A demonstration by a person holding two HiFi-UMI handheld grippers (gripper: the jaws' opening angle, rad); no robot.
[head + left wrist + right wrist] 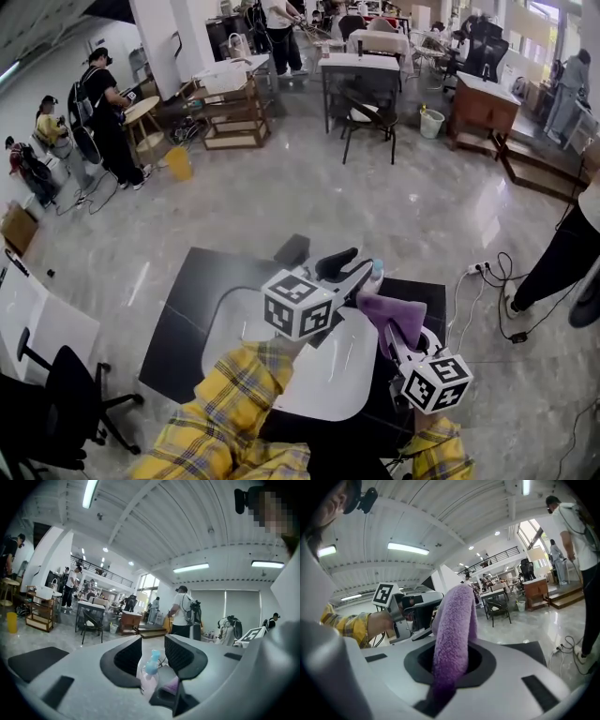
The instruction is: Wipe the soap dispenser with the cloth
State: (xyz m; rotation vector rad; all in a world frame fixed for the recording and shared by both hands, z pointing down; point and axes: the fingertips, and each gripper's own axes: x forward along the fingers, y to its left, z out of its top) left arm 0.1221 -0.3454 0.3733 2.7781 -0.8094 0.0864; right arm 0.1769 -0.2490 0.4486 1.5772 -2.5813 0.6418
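The soap dispenser (149, 674) is up off the table, a small clear bottle with a pale blue pump top, sitting low between the jaws of the left claw (153, 644). The jaws are clamped on its sides, so that's a firm hold. In the head view it pokes out past the claw's tip, above the far edge of the white table (323, 380).

Just to its right is the cloth (394, 317), purple and fluffy. The right claw (450, 665) is pinched shut on its lower end, so a thick fold stands up out of the jaws. From the left gripper view a scrap of purple shows right by the bottle's base. It's very close, but I can't tell whether it is actually touching. From the right gripper view the cloth blocks the bottle altogether; only the left claw and a yellow plaid sleeve (344, 620) show behind it.

So I'd call this the start of the wipe: both things are in hand and brought together, with rubbing about to begin or only just under way.

Next, the right claw needs to press that fold flat against the bottle's side and stroke along it. The left should hold steady, or turn the bottle to offer a fresh face. Watch that pump top, because a snag there could twist the bottle in its grip.
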